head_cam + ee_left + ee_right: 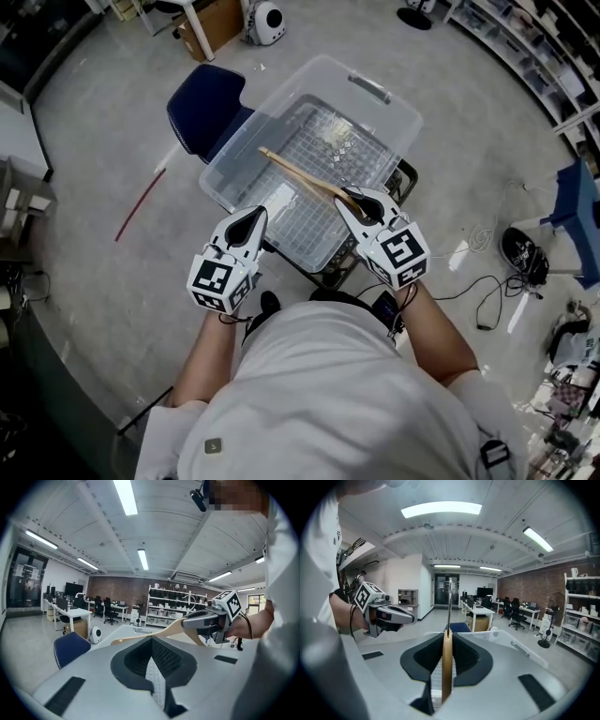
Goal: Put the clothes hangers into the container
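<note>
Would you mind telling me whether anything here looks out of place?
A red stick lies loose on the floor left of the container, and cables sprawl on its right. The wooden hanger sits straight in the right gripper, nothing spilled.

- Your wooden clothes hanger [295, 172] is pale tan, and its metal hook [449, 603] is silvery.
- The container [309, 70] is clear plastic, with a fine grid pattern across its bottom.
- Your left gripper [251, 217] and right gripper [352, 199] have light grey shells and black jaws.
- The marker cube [405, 251] on each one carries black squares on white.
- The chair [204, 111] is dark blue.
- The floor [94, 141] is pale grey, and the thin rod [141, 203] on it is red.
- Your shirt [328, 403] is white.
- The brick wall [122, 585] is reddish brown.
</note>
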### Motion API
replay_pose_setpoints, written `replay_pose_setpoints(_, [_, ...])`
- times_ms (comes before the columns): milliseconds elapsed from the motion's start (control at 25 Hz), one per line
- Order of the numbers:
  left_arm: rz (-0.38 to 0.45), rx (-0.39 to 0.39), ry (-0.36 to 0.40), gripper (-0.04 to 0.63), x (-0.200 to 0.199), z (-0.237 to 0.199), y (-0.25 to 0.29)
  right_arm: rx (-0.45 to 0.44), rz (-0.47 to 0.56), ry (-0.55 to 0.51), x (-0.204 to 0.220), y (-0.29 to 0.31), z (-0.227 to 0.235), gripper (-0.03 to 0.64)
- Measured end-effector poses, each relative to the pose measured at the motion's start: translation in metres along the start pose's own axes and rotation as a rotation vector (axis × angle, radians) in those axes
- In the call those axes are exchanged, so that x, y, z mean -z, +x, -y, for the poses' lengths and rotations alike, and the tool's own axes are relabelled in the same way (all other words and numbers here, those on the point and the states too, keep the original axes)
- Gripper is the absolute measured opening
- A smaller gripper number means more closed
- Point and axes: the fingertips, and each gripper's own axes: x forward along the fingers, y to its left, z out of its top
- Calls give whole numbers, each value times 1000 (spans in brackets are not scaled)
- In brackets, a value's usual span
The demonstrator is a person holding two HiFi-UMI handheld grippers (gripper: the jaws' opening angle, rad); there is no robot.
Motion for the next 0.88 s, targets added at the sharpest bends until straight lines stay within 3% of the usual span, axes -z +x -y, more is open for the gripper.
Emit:
replay_pose_setpoints(400, [-31, -179, -17, 17, -7, -17, 28, -315, -80, -154, -6, 46, 27, 66])
replay_pose_setpoints(640, [-58, -219, -59, 17, 3, -37, 31, -453, -153, -228, -1, 90, 19, 66])
replay_pose_setpoints(880, [-45, -223, -79, 17, 8, -60, 34, -533, -228, -288, 20, 132, 7, 66])
